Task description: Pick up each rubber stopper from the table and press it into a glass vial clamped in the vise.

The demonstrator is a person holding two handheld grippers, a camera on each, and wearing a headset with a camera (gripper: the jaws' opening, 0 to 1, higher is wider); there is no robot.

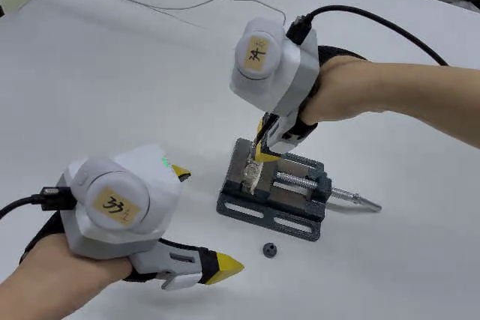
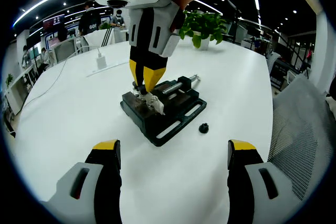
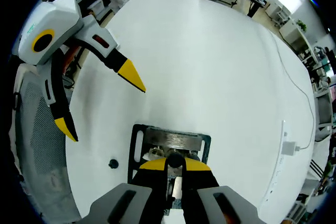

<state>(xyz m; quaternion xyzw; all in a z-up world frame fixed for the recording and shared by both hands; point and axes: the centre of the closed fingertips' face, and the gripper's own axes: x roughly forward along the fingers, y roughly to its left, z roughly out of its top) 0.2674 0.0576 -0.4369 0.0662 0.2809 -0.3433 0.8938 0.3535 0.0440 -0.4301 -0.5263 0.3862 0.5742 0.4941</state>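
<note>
At the near left, the left gripper (image 1: 204, 219) is held low over the white surface (image 1: 112, 95). Its yellow-tipped jaws are spread wide, and nothing is held between them. To its right, a dark grey vise (image 1: 289, 198) is set on the surface, with its screw handle pointed to the right. A small clear glass vial (image 1: 251, 177) is clamped at the vise's left end. The right gripper (image 1: 262, 157) is pointed down onto the vial from above. Its jaws are closed on a dark rubber stopper (image 3: 175, 160), which is seen in the right gripper view as a small round black plug pinched between the yellow tips, directly over the vial. Whether the plug is already seated in the vial's mouth cannot be told. A second stopper (image 1: 270, 249), also small, round and black, is seen loose on the surface just on the near side of the vise, apart from both grippers. A thin cable (image 1: 150, 5) is laid across the far part of the surface.
</note>
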